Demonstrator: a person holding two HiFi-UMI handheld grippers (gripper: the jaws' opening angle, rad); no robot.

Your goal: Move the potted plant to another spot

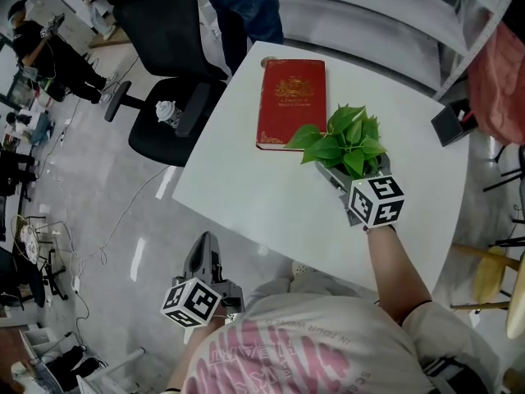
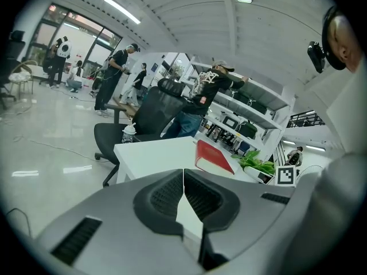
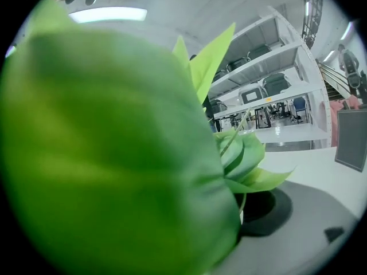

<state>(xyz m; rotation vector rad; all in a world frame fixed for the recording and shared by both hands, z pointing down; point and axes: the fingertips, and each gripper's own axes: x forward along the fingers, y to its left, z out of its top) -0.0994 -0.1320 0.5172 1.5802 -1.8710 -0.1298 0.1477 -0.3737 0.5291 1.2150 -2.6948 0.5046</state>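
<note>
The potted plant (image 1: 344,142) is a bunch of bright green leaves at the right part of the white table (image 1: 246,195), just right of a red book (image 1: 291,101). My right gripper (image 1: 338,177) reaches in under the leaves and is shut on the potted plant; the pot itself is hidden in the head view. In the right gripper view the leaves (image 3: 114,148) fill nearly everything, and only the right jaw shows. My left gripper (image 1: 205,245) hangs shut and empty off the table's near left edge. Its pads (image 2: 172,195) meet, and beyond them lie the book (image 2: 215,156) and the plant (image 2: 258,165).
A black office chair (image 1: 164,72) stands at the table's far left corner, with a person in jeans (image 1: 246,6) behind it. A dark flat device (image 1: 451,121) lies at the far right edge. Shelving and a red cloth (image 1: 500,80) stand to the right, and a wooden stool (image 1: 492,277) is nearer.
</note>
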